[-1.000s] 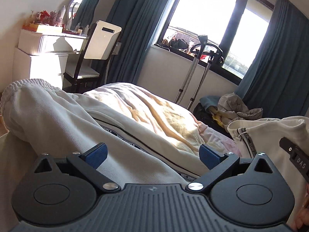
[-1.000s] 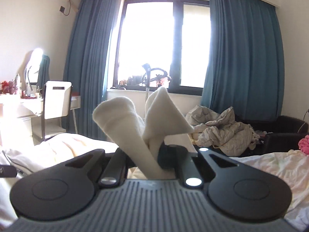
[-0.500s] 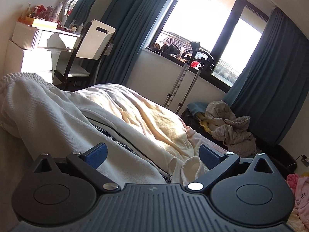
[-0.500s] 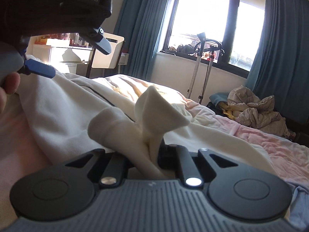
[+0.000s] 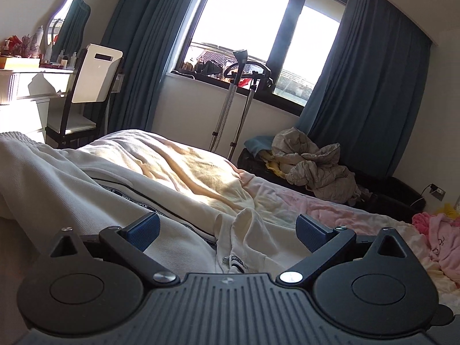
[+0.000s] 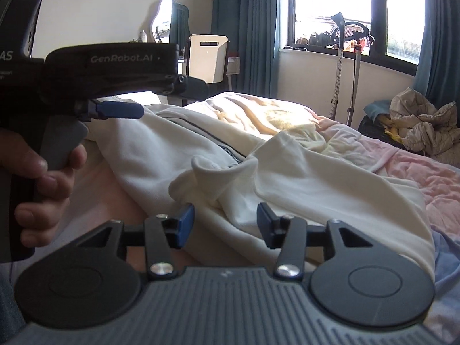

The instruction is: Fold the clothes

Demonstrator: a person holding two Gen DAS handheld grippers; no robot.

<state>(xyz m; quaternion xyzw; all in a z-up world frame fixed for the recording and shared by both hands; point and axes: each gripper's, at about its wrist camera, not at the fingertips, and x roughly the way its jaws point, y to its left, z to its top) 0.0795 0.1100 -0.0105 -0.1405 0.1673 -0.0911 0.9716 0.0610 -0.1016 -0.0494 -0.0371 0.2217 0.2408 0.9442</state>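
Note:
A cream-white garment with a dark lettered stripe point(image 5: 86, 189) lies spread on the bed point(image 5: 184, 166). Its crumpled end point(image 6: 218, 178) lies just in front of my right gripper point(image 6: 222, 220), which is open and empty, jaws either side of the fabric. My left gripper point(image 5: 227, 225) is open and empty just above the garment. The left gripper also shows from the side in the right wrist view point(image 6: 115, 109), held in a hand at the left, over the garment's far part.
A pink sheet point(image 6: 425, 178) covers the bed's right side, with pink clothes point(image 5: 440, 238) at its edge. A heap of grey clothes point(image 5: 313, 166) lies on a dark seat by the window. A garment steamer stand point(image 5: 235, 100), chair point(image 5: 86, 92) and dresser stand beyond.
My right gripper has opened and let go of the garment's end, which now lies on the bed. The left gripper stayed open and swung to face the window.

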